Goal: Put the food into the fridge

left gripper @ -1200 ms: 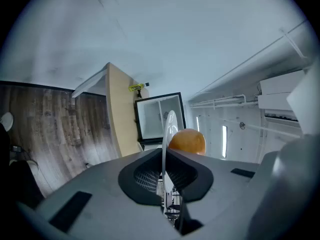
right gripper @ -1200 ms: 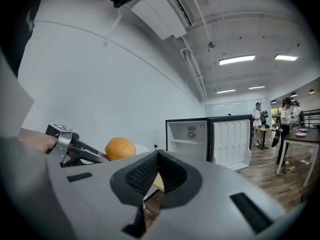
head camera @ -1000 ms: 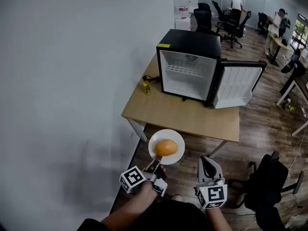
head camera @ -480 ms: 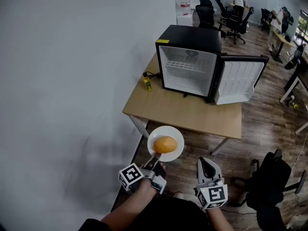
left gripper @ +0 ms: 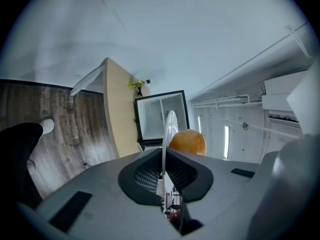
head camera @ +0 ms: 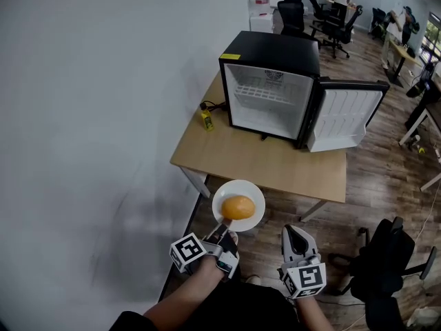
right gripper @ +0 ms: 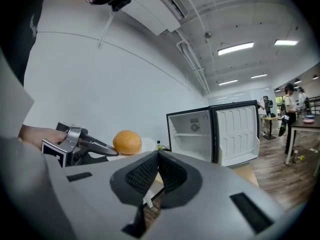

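Note:
An orange bun (head camera: pixel 238 207) lies on a white plate (head camera: pixel 253 197), held out level in front of the wooden table (head camera: pixel 262 161). My left gripper (head camera: pixel 224 232) is shut on the plate's near rim. In the left gripper view the plate (left gripper: pixel 168 134) runs edge-on between the jaws, with the bun (left gripper: pixel 187 142) beside it. My right gripper (head camera: pixel 296 238) hangs to the right of the plate, shut with nothing in it (right gripper: pixel 158 159). The black mini fridge (head camera: pixel 270 88) stands on the table, its door (head camera: pixel 342 119) swung open to the right and its white inside bare.
A small yellow object (head camera: pixel 205 119) lies on the table left of the fridge. A white wall runs along the left. A black office chair (head camera: pixel 386 261) stands at my right. More chairs, desks and people are far back in the room.
The plate with the bun stays in the left gripper's grip at about the same spot. The view has drifted slightly; the fridge and table sit a little lower and left.

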`<state>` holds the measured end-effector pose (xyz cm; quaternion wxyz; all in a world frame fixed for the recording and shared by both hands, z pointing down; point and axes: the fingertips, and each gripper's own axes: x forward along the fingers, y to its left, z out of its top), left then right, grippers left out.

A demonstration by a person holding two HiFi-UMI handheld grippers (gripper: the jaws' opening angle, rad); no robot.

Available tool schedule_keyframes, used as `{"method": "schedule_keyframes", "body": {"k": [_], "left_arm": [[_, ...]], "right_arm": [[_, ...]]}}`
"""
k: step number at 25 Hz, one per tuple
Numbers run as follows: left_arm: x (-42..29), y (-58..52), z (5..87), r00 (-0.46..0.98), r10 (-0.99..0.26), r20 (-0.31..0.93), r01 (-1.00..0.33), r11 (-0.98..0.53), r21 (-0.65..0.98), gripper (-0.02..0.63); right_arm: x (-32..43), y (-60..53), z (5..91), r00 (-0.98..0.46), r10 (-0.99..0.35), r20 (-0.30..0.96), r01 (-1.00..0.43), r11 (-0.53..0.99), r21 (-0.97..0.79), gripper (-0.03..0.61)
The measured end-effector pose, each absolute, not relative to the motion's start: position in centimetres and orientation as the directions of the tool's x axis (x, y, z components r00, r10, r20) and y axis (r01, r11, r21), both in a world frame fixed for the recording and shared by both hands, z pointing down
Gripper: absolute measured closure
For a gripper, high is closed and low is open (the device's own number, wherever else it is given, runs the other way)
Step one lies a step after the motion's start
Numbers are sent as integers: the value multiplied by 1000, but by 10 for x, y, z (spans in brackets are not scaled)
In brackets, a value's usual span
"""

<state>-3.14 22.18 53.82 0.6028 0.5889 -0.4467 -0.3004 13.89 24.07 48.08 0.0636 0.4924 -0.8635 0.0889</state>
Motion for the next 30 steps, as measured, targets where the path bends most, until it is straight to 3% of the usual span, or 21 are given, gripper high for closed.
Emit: {"method": "schedule_keyframes", "body": {"k": [30], "left_arm": [[-96, -22, 553, 581, -790, 196, -213, 85, 973, 588]], "right_arm": [[62, -1, 472, -349, -912, 216, -937, 340, -78, 518]]}}
